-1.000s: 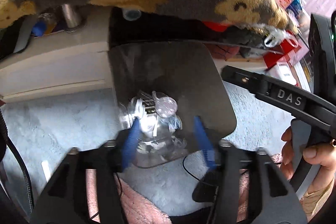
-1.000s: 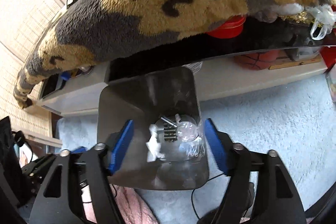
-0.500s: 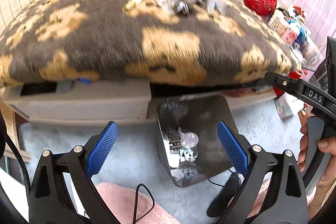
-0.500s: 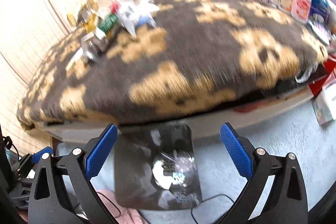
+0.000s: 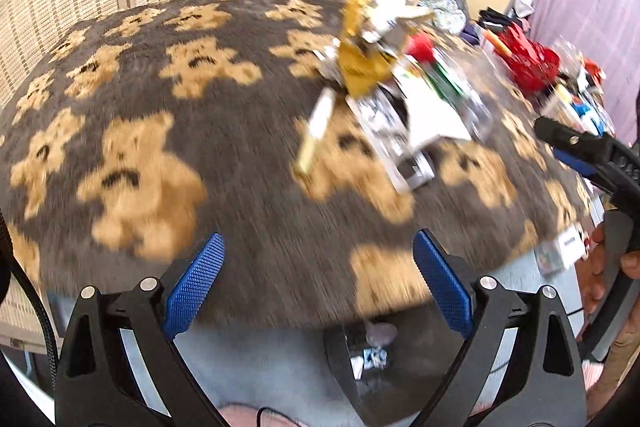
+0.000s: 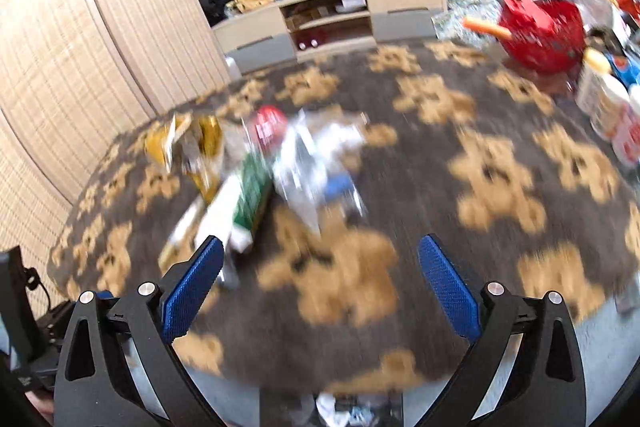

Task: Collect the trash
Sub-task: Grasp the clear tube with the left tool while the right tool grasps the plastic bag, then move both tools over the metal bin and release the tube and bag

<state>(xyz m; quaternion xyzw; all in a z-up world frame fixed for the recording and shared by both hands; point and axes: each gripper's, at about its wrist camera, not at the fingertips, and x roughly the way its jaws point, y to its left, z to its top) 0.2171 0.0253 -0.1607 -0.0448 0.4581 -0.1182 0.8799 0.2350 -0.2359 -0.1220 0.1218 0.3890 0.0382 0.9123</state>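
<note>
A pile of trash (image 5: 384, 83), with gold wrappers, white paper, a green box and a red piece, lies on a table covered by a grey blanket with tan bear shapes (image 5: 160, 155). The pile shows blurred in the right wrist view (image 6: 264, 167). My left gripper (image 5: 318, 287) is open and empty above the table's near edge. My right gripper (image 6: 320, 287) is open and empty too, short of the pile. A dark trash bin (image 5: 380, 355) with wrappers inside sits on the floor below the table edge, and shows in the right wrist view (image 6: 344, 411).
A red basket (image 6: 540, 31) and several bottles (image 6: 608, 107) stand at the table's right side. A TV stand (image 6: 332, 19) and a woven screen (image 6: 80, 67) are behind. The right gripper's black body (image 5: 592, 163) shows at the left view's right edge.
Both grippers have risen from the bin on the floor to above the table top and opened wide. The left gripper left the trash in the bin. The trash pile has come into view.
</note>
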